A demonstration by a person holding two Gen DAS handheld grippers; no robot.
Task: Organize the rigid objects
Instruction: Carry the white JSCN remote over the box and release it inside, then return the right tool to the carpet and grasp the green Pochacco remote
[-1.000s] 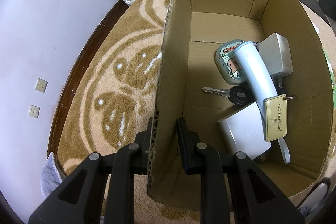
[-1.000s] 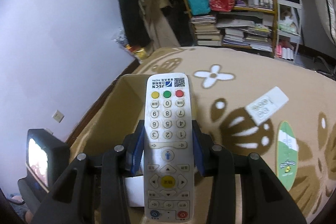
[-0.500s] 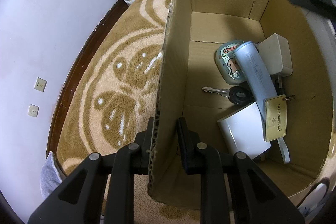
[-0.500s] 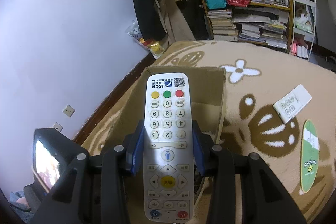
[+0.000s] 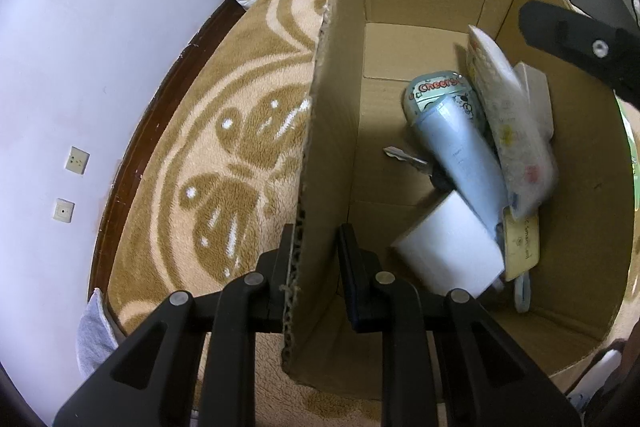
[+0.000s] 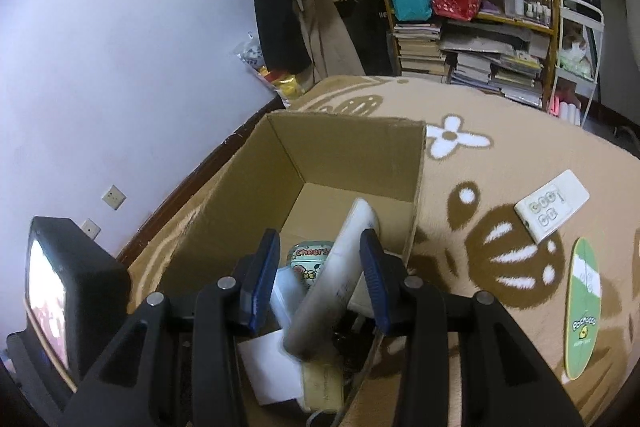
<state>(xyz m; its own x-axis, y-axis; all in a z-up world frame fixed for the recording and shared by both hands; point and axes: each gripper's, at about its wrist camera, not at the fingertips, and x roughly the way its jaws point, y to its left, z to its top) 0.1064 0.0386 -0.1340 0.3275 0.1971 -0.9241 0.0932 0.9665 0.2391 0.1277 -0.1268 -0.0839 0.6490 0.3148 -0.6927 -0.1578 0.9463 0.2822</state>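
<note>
Cardboard box (image 5: 420, 7) sits on a tan patterned rug (image 5: 240, 131), and the left gripper (image 5: 316, 267) is clamped on the box's side wall, one finger inside and one outside. The right gripper (image 6: 320, 283) hangs over the open box with its jaws spread wide and nothing between them. The white remote (image 6: 332, 279) is blurry and lies tilted inside the box on top of a pale blue tube (image 5: 460, 155), a round "Cheers" tin (image 5: 432, 91), a key (image 5: 404, 157) and a white block (image 5: 448, 247). Another white remote (image 6: 552, 205) and a green oval tag (image 6: 582, 307) lie out on the rug.
</note>
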